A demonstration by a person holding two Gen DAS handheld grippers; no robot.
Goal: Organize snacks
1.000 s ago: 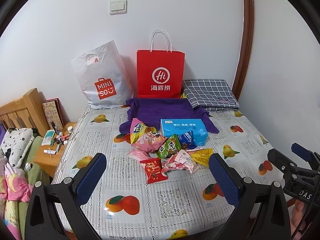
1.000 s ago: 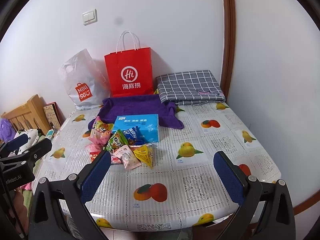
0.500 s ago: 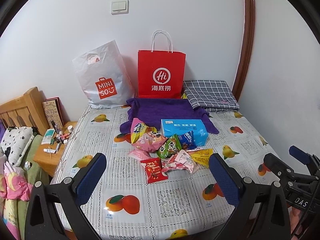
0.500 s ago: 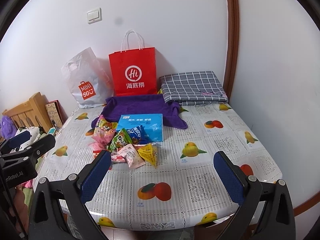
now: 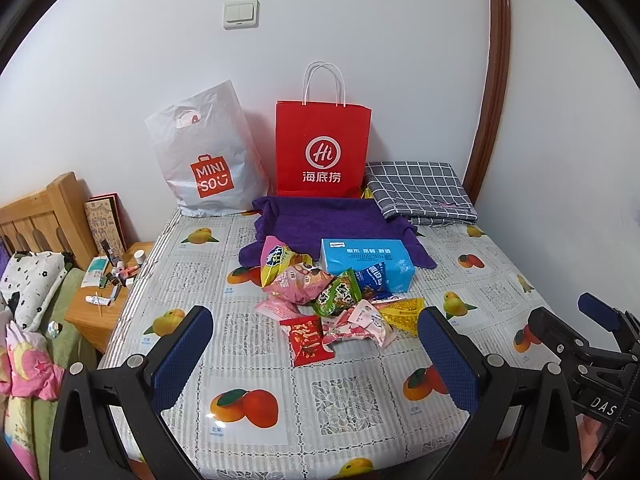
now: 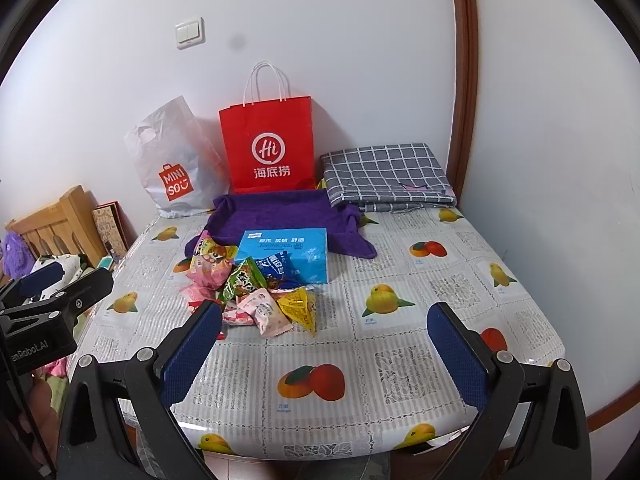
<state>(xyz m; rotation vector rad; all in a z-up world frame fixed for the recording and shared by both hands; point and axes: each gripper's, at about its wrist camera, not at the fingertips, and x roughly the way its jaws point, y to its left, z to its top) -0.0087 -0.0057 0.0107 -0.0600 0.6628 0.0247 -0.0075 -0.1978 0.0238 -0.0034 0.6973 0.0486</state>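
Snack packets (image 5: 336, 300) lie in a loose heap near the middle of the bench (image 5: 248, 360), overlapping one another: a red packet (image 5: 306, 340) nearest the cameras, pink ones (image 5: 360, 326) beside it, a green packet (image 5: 336, 294) and a yellow triangular one (image 5: 404, 314) toward the right, all resting against the front of a blue tissue box (image 5: 366, 262). Behind the box a purple towel (image 5: 320, 222) is spread, and beyond it a red paper bag (image 5: 322, 148) and a white plastic bag (image 5: 204, 152) stand against the wall, with folded checked cloth (image 5: 420, 194) to the right. Left claw (image 5: 316, 354) and right claw (image 6: 324, 350) both hover over the near bench edge, jaws spread wide and holding nothing. Sorting appears not yet begun; this reads as the approach step. Next move likely calls for lowering one claw onto a single outlying packet, probably the red or yellow one, and closing on its crimped edge without dragging its neighbours.
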